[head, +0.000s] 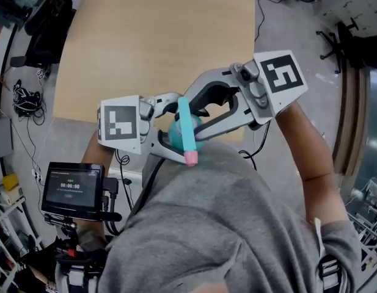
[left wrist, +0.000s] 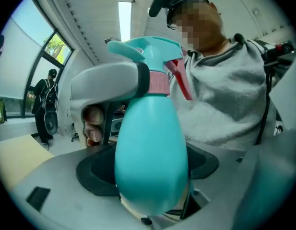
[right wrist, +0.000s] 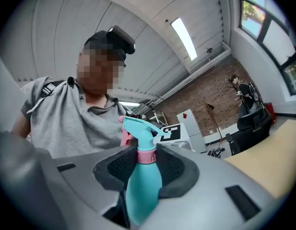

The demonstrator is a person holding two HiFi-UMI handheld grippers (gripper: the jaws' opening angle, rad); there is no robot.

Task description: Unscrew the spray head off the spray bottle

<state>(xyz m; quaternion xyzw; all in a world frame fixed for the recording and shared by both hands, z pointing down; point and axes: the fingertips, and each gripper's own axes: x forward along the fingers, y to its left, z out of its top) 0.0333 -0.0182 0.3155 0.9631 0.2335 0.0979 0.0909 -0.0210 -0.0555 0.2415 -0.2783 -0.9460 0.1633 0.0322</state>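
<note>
Grey sweatshirt on my chest fills the bottom of the head view, and just in front of it I hold the spray bottle up between both tools, clear of the wooden table beyond.

My left gripper is closed on the bottle's round teal body, with a dark pad pressing on each side of it low down. My right gripper comes in from the other side and is clamped on the pink collar at the bottle's neck, one ribbed pad on either side.

Above that collar sits the teal spray head, on the bottle, with its pink trigger towards my chest. The bottle stands roughly upright, its top facing my head camera. A small screen sits low at my left.
</note>
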